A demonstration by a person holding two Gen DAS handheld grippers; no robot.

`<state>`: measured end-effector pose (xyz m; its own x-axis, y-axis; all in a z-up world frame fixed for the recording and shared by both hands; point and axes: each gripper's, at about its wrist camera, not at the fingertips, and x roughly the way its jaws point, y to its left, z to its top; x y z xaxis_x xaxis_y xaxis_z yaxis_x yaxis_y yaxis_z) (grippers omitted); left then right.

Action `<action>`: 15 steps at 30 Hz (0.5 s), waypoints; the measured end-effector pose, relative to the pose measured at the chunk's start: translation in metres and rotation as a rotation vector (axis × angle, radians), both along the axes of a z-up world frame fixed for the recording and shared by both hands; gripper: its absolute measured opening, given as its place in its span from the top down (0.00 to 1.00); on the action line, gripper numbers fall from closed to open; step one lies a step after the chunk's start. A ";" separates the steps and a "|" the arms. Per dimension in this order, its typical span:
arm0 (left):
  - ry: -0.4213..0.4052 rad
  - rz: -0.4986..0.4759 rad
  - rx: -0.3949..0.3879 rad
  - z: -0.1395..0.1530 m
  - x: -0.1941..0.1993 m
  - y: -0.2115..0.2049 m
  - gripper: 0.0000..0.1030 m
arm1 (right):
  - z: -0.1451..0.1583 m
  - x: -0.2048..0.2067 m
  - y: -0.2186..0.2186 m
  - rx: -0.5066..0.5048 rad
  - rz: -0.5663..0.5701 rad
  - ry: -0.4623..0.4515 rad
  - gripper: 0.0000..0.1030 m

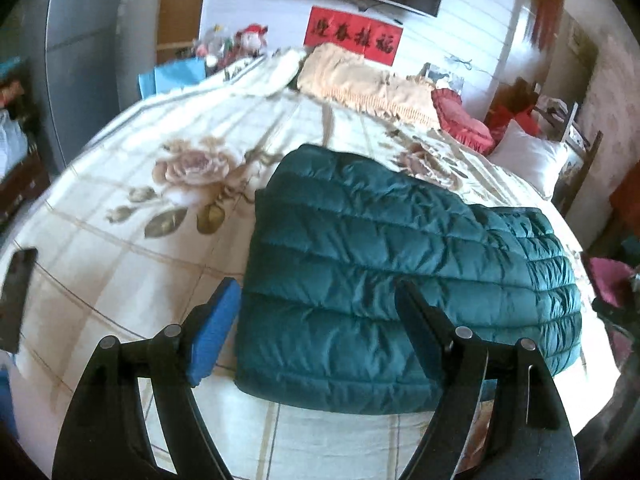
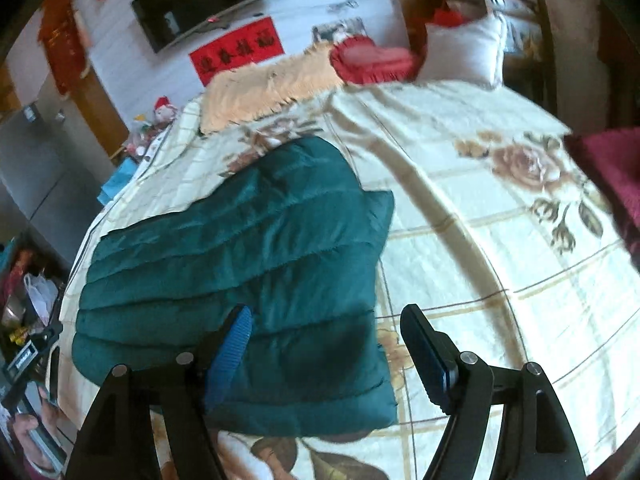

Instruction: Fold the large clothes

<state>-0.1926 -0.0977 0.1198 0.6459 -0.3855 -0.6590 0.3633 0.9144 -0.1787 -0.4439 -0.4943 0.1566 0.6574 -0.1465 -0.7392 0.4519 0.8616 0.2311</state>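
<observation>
A folded teal quilted puffer jacket (image 1: 404, 276) lies on the cream rose-printed bedspread (image 1: 132, 216), its near edge close to the bed's front. Above that edge, the left gripper (image 1: 316, 320) and right gripper (image 2: 326, 340) hang spread and empty. Bare bedspread surrounds the jacket on every side.

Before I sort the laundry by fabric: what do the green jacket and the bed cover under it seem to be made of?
Green jacket: looks like thin, slightly glossy synthetic shell, probably nylon or polyester, with padded filling; stitched horizontal channels puff up and catch the light. Bed cover: seems a matte woven cloth, perhaps cotton, cream with printed roses and a tan grid; it shows no sheen.
</observation>
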 end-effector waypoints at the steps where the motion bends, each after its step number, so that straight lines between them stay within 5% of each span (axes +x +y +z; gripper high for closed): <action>1: -0.012 0.001 0.010 0.001 -0.004 -0.003 0.22 | 0.003 -0.001 0.008 -0.015 0.012 -0.009 0.26; 7: -0.025 -0.002 0.048 0.000 -0.017 -0.023 0.22 | 0.012 -0.006 0.055 -0.112 0.077 -0.043 0.18; 15: -0.042 -0.012 0.079 -0.004 -0.032 -0.035 0.22 | 0.007 0.005 0.092 -0.122 0.102 -0.058 0.18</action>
